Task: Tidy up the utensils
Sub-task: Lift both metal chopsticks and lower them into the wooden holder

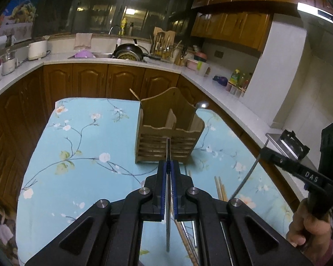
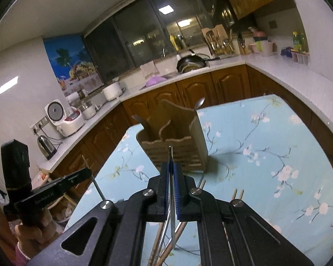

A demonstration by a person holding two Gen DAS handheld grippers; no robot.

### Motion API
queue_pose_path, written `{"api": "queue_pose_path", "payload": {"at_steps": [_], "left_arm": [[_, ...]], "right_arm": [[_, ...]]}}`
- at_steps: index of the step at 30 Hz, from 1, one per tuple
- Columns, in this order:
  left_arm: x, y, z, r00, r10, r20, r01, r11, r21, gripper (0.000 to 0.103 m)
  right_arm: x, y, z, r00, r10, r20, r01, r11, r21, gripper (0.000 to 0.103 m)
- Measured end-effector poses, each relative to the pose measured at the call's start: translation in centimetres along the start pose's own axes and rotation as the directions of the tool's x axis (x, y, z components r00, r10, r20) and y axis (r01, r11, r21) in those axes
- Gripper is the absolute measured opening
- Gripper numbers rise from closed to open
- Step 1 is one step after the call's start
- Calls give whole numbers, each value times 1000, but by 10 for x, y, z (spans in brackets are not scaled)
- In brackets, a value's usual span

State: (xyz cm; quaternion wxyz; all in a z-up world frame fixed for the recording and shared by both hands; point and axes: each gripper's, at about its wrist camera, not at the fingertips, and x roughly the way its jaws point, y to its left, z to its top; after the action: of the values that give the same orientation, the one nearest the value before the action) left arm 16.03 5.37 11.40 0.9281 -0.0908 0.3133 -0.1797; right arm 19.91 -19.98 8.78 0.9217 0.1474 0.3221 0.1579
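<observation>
Two thin metal utensils were clamped, one by the left gripper [image 1: 169, 166], one by the right gripper [image 2: 171, 168]; both could slip or miss the wooden holder [image 1: 169, 130] at twelve o'clock.

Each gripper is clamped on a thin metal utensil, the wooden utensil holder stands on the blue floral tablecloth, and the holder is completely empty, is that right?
Not quite: the wooden utensil holder is not empty. The right wrist view shows a metal spoon sticking up from its far right corner. The rest holds: left gripper and right gripper each clamp a thin metal utensil, above the tablecloth.
</observation>
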Motion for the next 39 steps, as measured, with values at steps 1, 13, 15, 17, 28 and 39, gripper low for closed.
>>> {"api": "queue_pose_path", "payload": {"at_steps": [1, 13, 15, 17, 28, 39], "left_arm": [[0, 1, 1, 1000, -2, 2, 2, 1000, -1, 2], [-2, 4, 17, 999, -2, 53, 2, 1000, 1, 2], [-1, 5, 23, 998, -4, 66, 4, 1000, 3, 2], [0, 5, 27, 997, -4, 78, 4, 1000, 6, 2], [16, 5, 78, 980, 1, 201, -7, 999, 32, 2], [79, 16, 122, 949, 43, 312, -48, 999, 8, 2]], "right_arm": [[-1, 0, 2, 1000, -1, 6, 1, 1000, -2, 4], [-3, 1, 23, 999, 2, 55, -1, 1000, -16, 4], [-2, 1, 27, 998, 1, 64, 0, 1000, -19, 4], [-1, 1, 33, 997, 3, 75, -2, 1000, -22, 4], [4, 5, 89, 982, 4, 190, 5, 999, -45, 4], [44, -1, 148, 961, -34, 275, 46, 998, -36, 4]]}}
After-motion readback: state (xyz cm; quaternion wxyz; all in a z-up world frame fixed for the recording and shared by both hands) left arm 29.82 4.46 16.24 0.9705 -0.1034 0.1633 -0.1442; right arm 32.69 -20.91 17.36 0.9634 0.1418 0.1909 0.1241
